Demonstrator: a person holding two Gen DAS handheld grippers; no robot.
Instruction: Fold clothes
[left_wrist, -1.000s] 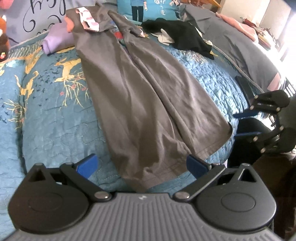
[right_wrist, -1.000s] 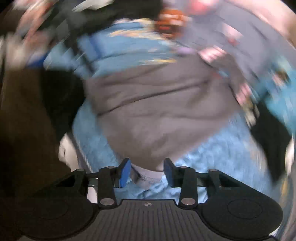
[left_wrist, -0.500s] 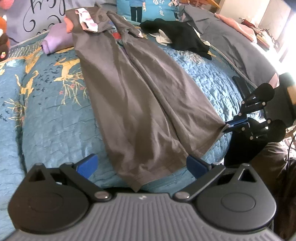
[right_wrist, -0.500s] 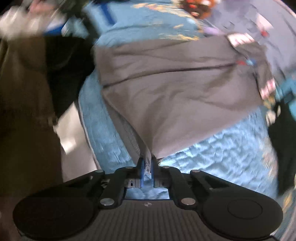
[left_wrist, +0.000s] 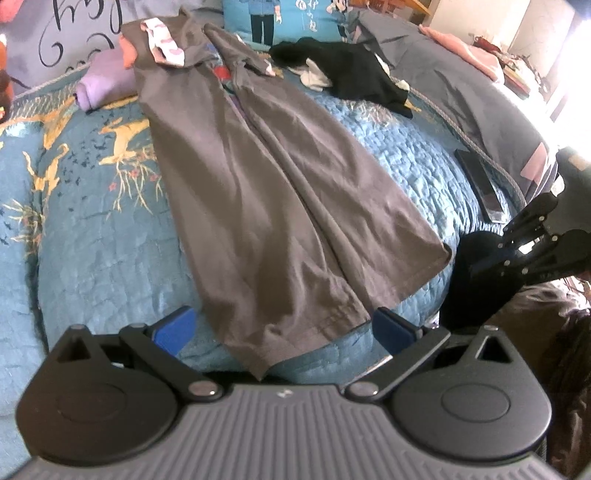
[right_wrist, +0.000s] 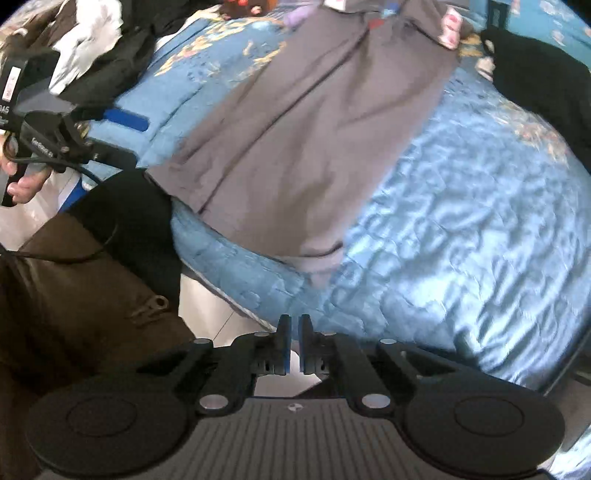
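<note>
My left hand-held gripper (left_wrist: 282, 330) sits spread over the grey T-shirt's (left_wrist: 266, 192) hem, mid-frame on the blue quilt (left_wrist: 96, 236). My right hand-held gripper (right_wrist: 291, 341) is pressed nearly together on nothing, below the shirt.

Daylight blows out the top right corner of my left view; the rest is evenly lit with soft shadows. My right view is smeared, worst on the glossy blue quilted bedspread (right_wrist: 461, 206), which shows sheen streaks. Heavy fisheye bend and dark corners on both.
</note>
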